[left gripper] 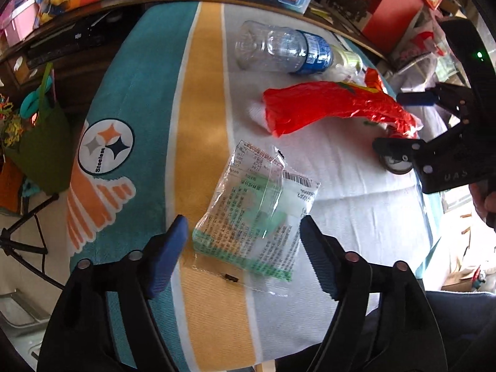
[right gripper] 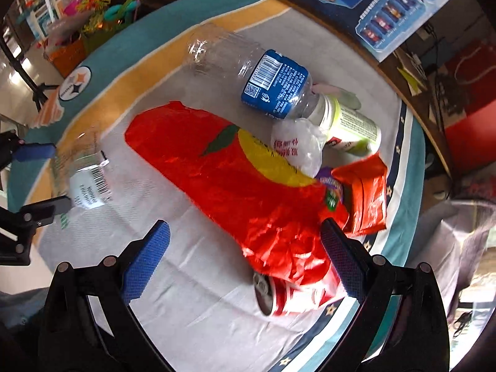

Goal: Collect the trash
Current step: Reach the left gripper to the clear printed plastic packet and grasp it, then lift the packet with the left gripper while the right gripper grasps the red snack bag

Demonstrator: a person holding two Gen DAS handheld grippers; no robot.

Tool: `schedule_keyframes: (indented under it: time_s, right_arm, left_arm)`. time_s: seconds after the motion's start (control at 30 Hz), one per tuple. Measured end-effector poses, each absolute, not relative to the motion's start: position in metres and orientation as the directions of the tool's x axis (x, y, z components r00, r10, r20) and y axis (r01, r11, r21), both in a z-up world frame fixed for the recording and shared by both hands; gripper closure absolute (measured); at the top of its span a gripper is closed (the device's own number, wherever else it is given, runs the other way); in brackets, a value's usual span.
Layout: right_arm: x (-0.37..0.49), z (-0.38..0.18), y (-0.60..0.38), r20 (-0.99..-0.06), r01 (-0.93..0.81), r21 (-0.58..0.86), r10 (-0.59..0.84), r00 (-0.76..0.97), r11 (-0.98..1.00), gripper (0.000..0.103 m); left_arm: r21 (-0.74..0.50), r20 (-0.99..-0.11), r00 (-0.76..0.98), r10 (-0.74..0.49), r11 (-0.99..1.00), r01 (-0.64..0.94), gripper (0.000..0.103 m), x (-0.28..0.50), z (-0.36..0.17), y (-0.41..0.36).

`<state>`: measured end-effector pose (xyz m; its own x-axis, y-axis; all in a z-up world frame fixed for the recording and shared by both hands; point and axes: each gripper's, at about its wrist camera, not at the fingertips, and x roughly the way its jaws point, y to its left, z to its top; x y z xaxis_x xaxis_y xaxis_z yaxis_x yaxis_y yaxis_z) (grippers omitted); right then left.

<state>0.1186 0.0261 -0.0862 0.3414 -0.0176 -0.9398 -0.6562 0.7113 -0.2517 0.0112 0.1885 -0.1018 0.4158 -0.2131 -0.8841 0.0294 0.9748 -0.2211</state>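
Observation:
A clear wrapper with green print [left gripper: 252, 214] lies on the towel-covered table, between the open fingers of my left gripper [left gripper: 245, 254]; it also shows in the right wrist view [right gripper: 83, 179]. A red plastic bag [right gripper: 235, 183] lies across the middle, partly over a red can [right gripper: 279, 297]. My right gripper [right gripper: 248, 266] is open, its fingers either side of the bag's bunched end and the can; it also shows in the left wrist view [left gripper: 403, 121]. A clear bottle with a blue label [right gripper: 257, 77], a small green-white bottle [right gripper: 350, 124], a crumpled white plastic piece [right gripper: 297, 148] and an orange packet [right gripper: 365, 198] lie beyond.
The striped towel with a Steelers logo [left gripper: 105, 147] covers the table. A green bag [left gripper: 43, 148] and a tripod [left gripper: 24, 232] stand off the left side. Boxes and a blue toy box [right gripper: 387, 3] line the far edge.

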Motion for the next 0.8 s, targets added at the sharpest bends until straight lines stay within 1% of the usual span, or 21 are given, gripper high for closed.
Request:
schedule_keyframes:
  time_s: [0.03, 0.1, 0.17, 0.2, 0.23, 0.27, 0.3, 0.33, 0.4, 0.47, 0.5, 0.53, 0.57, 0.6, 0.63, 0.7, 0.8]
  right_arm:
    - [0.12, -0.088, 0.028, -0.939, -0.66, -0.259, -0.025, 0.342, 0.706, 0.009]
    - [0.121, -0.091, 0.032, -0.937, -0.667, -0.273, -0.034, 0.348, 0.693, 0.009]
    - [0.121, -0.093, 0.035, -0.934, -0.673, -0.279, -0.031, 0.356, 0.685, 0.013]
    - [0.122, -0.094, 0.035, -0.934, -0.673, -0.278, -0.029, 0.357, 0.685, 0.024]
    - [0.122, -0.093, 0.035, -0.933, -0.669, -0.279, -0.03, 0.359, 0.688, 0.041]
    - [0.123, -0.092, 0.034, -0.931, -0.663, -0.28, -0.028, 0.363, 0.695, 0.047]
    - [0.124, -0.088, 0.033, -0.931, -0.655, -0.267, -0.014, 0.364, 0.707, 0.059]
    - [0.125, -0.083, 0.031, -0.935, -0.647, -0.239, 0.009, 0.356, 0.724, 0.068]
    - [0.127, -0.071, 0.027, -0.936, -0.624, -0.193, 0.048, 0.349, 0.757, 0.077]
    - [0.129, -0.059, 0.02, -0.938, -0.596, -0.121, 0.106, 0.331, 0.794, 0.081]
    - [0.129, -0.054, 0.016, -0.937, -0.584, -0.088, 0.131, 0.322, 0.807, 0.086]
    - [0.129, -0.049, 0.012, -0.936, -0.57, -0.055, 0.156, 0.315, 0.82, 0.088]
    - [0.128, -0.046, 0.008, -0.934, -0.558, -0.031, 0.175, 0.312, 0.829, 0.089]
    - [0.128, -0.042, 0.004, -0.931, -0.547, -0.012, 0.19, 0.312, 0.837, 0.091]
    - [0.126, -0.039, -0.001, -0.927, -0.535, 0.004, 0.204, 0.314, 0.845, 0.094]
    - [0.124, -0.035, -0.008, -0.922, -0.518, 0.024, 0.22, 0.32, 0.855, 0.096]
    - [0.122, -0.027, -0.021, -0.91, -0.486, 0.061, 0.248, 0.332, 0.872, 0.096]
  left_arm:
    - [-0.218, -0.888, 0.409, -0.213, 0.975, 0.035, 0.019, 0.013, -0.104, 0.188]
    - [-0.218, -0.889, 0.402, -0.218, 0.975, 0.045, 0.016, 0.015, -0.106, 0.188]
    - [-0.22, -0.892, 0.392, -0.225, 0.974, 0.059, 0.015, 0.017, -0.107, 0.185]
    - [-0.218, -0.895, 0.385, -0.227, 0.974, 0.067, 0.015, 0.018, -0.108, 0.183]
    - [-0.217, -0.896, 0.38, -0.23, 0.973, 0.078, 0.015, 0.018, -0.108, 0.181]
    - [-0.216, -0.897, 0.375, -0.233, 0.972, 0.087, 0.015, 0.017, -0.109, 0.179]
    - [-0.214, -0.899, 0.371, -0.235, 0.972, 0.097, 0.015, 0.017, -0.109, 0.175]
    - [-0.209, -0.9, 0.366, -0.235, 0.972, 0.108, 0.015, 0.017, -0.109, 0.172]
    - [-0.192, -0.902, 0.37, -0.225, 0.974, 0.124, 0.015, 0.018, -0.109, 0.166]
    - [-0.172, -0.902, 0.381, -0.205, 0.978, 0.12, 0.016, 0.018, -0.11, 0.164]
    - [-0.172, -0.902, 0.382, -0.203, 0.979, 0.113, 0.024, 0.021, -0.111, 0.163]
    - [-0.169, -0.898, 0.394, -0.196, 0.98, 0.104, 0.03, 0.021, -0.11, 0.163]
    - [-0.176, -0.894, 0.401, -0.2, 0.98, 0.097, 0.031, 0.022, -0.108, 0.163]
    - [-0.179, -0.891, 0.407, -0.202, 0.979, 0.093, 0.039, 0.021, -0.106, 0.164]
    - [-0.178, -0.886, 0.418, -0.199, 0.98, 0.089, 0.042, 0.021, -0.103, 0.163]
    - [-0.165, -0.883, 0.432, -0.183, 0.983, 0.079, 0.048, 0.019, -0.098, 0.162]
    - [-0.177, -0.874, 0.449, -0.186, 0.982, 0.063, 0.049, 0.017, -0.089, 0.162]
